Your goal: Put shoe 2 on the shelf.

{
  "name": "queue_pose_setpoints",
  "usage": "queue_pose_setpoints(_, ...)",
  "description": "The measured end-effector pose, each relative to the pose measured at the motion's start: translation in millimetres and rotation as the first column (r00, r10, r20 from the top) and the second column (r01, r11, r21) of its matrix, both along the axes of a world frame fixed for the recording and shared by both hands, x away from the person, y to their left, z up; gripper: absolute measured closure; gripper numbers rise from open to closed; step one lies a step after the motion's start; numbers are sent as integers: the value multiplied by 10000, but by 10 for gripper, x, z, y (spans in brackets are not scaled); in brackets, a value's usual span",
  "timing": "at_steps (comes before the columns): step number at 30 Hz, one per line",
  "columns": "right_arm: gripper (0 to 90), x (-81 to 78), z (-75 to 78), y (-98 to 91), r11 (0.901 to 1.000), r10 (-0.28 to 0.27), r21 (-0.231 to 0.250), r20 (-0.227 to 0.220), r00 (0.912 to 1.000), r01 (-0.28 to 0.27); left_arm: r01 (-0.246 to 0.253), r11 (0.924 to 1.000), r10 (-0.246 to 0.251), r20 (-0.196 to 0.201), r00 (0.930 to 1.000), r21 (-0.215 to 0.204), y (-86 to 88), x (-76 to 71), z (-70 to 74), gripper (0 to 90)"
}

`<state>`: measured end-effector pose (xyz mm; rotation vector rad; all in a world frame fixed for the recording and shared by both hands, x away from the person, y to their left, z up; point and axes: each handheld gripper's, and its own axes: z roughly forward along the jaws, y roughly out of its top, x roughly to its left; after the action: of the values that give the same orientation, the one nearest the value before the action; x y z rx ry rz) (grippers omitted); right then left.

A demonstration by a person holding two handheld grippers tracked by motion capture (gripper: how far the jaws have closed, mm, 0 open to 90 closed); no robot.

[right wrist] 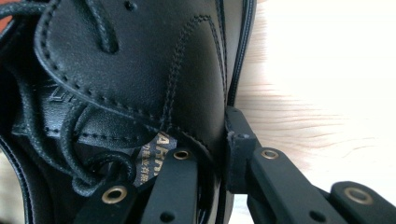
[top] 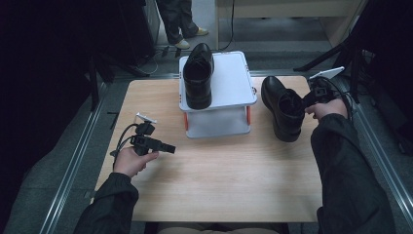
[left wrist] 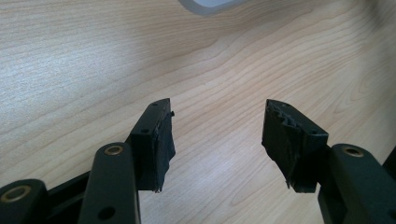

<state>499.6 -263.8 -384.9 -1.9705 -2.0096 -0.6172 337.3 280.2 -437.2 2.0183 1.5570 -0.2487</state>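
Observation:
One black leather lace-up shoe (top: pixel 198 78) rests on the top shelf of a small white rack (top: pixel 234 80) at the back middle of the table. Its mate (top: pixel 280 109) stands on the table to the right of the rack. My right gripper (top: pixel 308 100) is shut on this shoe's side wall near the opening. In the right gripper view, one jaw sits inside the shoe (right wrist: pixel 140 60) and the other outside, right gripper (right wrist: pixel 210 140). My left gripper (top: pixel 170 147) hovers open over bare wood at the left front, left gripper (left wrist: pixel 218 106), with nothing between its jaws.
The wooden table (top: pixel 219 185) has bare room in front of the rack. A corner of the rack (left wrist: pixel 205 5) shows at the top of the left gripper view. A person's legs (top: pixel 178 19) stand beyond the table; a dark stand leg (top: pixel 326 53) lies at the back right.

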Motion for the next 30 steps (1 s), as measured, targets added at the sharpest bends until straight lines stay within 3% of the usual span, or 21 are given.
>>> queue_pose_setpoints(6,851,41,253,32,9999,-155,-36,8,9999,155,47,10000,-47,37,10000,-30,5,-5,7,424)
queue_pose_setpoints(8,851,59,419,45,9997,-202,-132,268,9994,205,20,10000,-20,36,10000,45,6,-5,4,423)
queue_pose_setpoints(18,850,142,875,180,9997,-214,140,496,9985,207,-35,10000,35,-1,10000,57,14,-4,-1,424)
queue_pose_setpoints(22,848,179,1114,352,10000,69,14,781,9969,-70,33,10000,-33,-35,10000,66,5,4,-2,424)
queue_pose_setpoints(27,848,211,1234,511,9997,209,73,841,9962,-216,198,9998,-198,-27,9998,63,-27,2,-6,424)
queue_pose_setpoints(30,848,256,1306,725,9993,377,-86,809,9960,-372,188,9998,-188,-4,9998,12,-32,0,-7,424)
